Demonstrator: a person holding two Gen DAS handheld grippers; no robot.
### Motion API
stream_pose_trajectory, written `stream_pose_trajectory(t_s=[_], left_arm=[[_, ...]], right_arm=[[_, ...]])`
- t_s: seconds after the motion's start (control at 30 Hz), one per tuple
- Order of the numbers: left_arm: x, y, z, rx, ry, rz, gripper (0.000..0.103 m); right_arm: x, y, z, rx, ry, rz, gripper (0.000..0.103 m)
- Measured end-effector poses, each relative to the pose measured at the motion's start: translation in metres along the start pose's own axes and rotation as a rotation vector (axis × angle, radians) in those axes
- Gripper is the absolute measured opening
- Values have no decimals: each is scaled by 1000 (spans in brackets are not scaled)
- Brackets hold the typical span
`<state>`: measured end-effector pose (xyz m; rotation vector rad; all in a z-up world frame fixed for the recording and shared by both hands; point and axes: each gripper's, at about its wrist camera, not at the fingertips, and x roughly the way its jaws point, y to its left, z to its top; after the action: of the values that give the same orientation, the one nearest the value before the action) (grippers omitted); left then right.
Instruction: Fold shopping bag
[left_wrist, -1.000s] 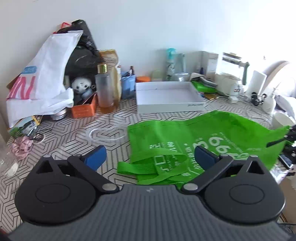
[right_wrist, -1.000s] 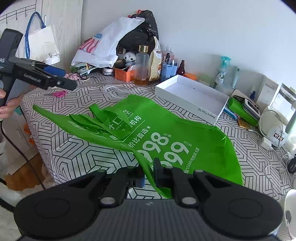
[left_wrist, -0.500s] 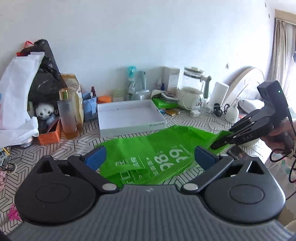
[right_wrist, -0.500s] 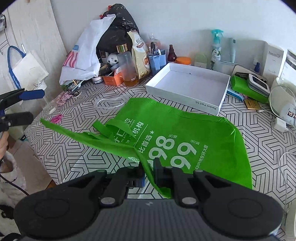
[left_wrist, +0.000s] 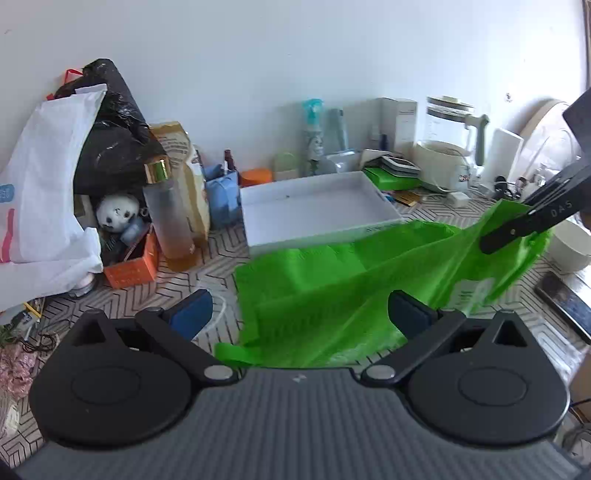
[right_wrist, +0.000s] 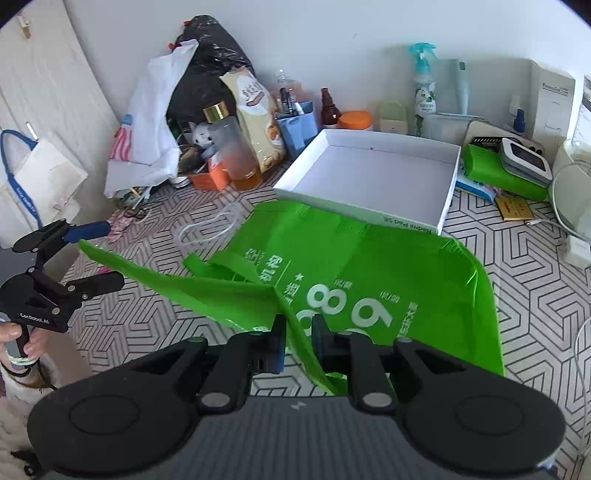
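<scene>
A green non-woven shopping bag (right_wrist: 369, 266) with white print lies on the patterned table, its handles (right_wrist: 218, 267) bunched near the middle. My right gripper (right_wrist: 298, 343) is shut on the bag's near edge and holds it off the table. In the left wrist view that gripper (left_wrist: 517, 229) pinches the bag's raised right corner. My left gripper (left_wrist: 301, 314) is open, just above the bag (left_wrist: 325, 295). From the right wrist view, the left gripper (right_wrist: 115, 253) sits at the bag's far left corner, which points between its spread fingers.
A shallow white box (right_wrist: 369, 173) stands right behind the bag. Bottles, a white plastic bag (left_wrist: 44, 184) and a black one crowd the back left. A kettle (left_wrist: 443, 147), a bowl (left_wrist: 569, 247) and a phone (left_wrist: 561, 299) are at the right.
The right gripper has raised its bag corner, and the fabric now drapes up from the table. The left gripper has come in close to the bag, still open.
</scene>
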<state>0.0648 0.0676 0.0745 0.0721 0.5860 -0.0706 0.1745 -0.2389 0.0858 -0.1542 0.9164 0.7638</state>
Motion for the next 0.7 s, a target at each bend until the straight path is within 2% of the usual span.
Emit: stream_pose_trajectory(t_s=[0.1, 0.3, 0.5, 0.6, 0.63, 0.67, 0.7], left_arm=[[28, -4, 3, 12, 15, 53, 103], [63, -5, 4, 23, 47, 52, 103], [98, -6, 5, 34, 78, 51, 103], [119, -5, 4, 17, 131, 34, 103], [130, -3, 1, 9, 170, 29, 103], [138, -1, -2, -3, 202, 29, 103], [146, 1, -5, -20, 231, 31, 103]], right_arm=[[15, -12, 14, 2, -25, -51, 17], [52, -28, 35, -5, -61, -80, 17], [89, -16, 54, -106, -23, -34, 17], [103, -10, 57, -129, 7, -4, 17], [105, -8, 56, -133, 8, -12, 20], [104, -7, 53, -138, -2, -30, 37], [102, -5, 51, -143, -13, -49, 47]])
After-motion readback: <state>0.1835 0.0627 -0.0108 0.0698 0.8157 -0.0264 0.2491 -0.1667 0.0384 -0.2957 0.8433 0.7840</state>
